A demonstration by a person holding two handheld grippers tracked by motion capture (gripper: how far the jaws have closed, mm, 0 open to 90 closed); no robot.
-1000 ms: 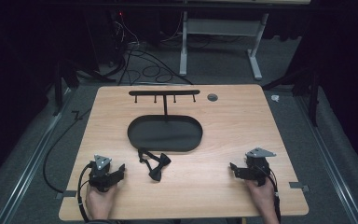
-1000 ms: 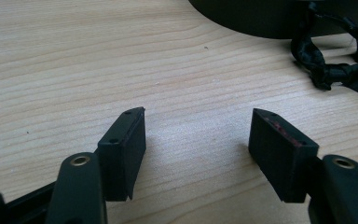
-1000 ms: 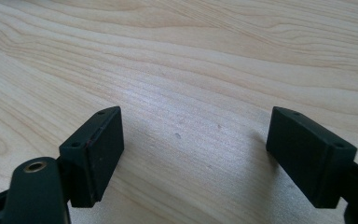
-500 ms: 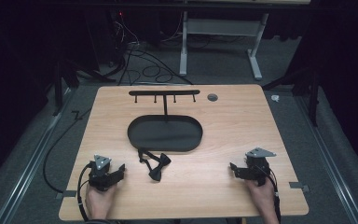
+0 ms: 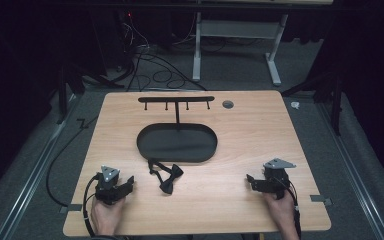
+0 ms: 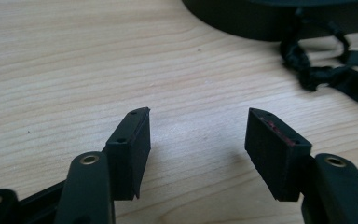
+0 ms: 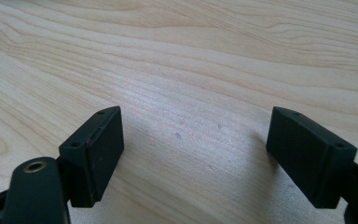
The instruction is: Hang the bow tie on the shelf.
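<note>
Both hands are staying put on the worktop; only the left gripper has been easing its jaws slightly inward, open and empty. The right gripper is gaping wide, empty. The black bow tie is lying just before the oval tray, likely the next pick.

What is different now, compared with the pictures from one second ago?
Almost nothing. The left gripper has just been closing its jaws a little, with only bare table between them; it is open. Both hands, the right gripper, the black bow tie and the black oval tray with its hook stand kept their places.
</note>
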